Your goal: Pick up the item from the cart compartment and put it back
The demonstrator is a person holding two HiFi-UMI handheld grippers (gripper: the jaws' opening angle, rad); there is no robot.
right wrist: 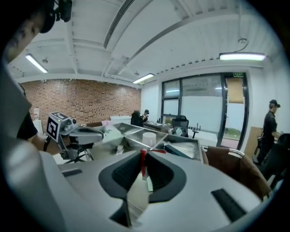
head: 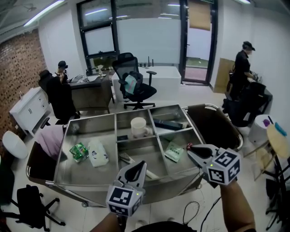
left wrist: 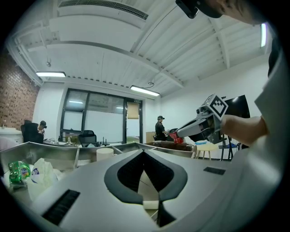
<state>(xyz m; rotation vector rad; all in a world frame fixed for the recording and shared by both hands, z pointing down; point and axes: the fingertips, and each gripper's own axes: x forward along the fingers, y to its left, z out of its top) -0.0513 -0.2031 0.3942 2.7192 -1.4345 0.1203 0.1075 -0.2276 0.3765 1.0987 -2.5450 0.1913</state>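
Right gripper [head: 192,150] pinches a thin red item [right wrist: 143,164] by its edge over the cart's [head: 61,154] right side (left gripper [head: 137,169] pressed together, empty); risk: the shallow hold slips and the item drops into the wrong compartment.

An open-plan office is shown. Desks [head: 90,86] loaded with equipment are ranged along glazed, black-framed partitions [head: 97,36]. A black swivel chair [head: 134,84] is parked on the pale floor, and people [head: 61,72] are seated at work near a brick wall [head: 18,63]. Strip lights [head: 43,12] are set in the ceiling. A stainless-steel cart [head: 90,122] with compartments is placed in the middle of the room.
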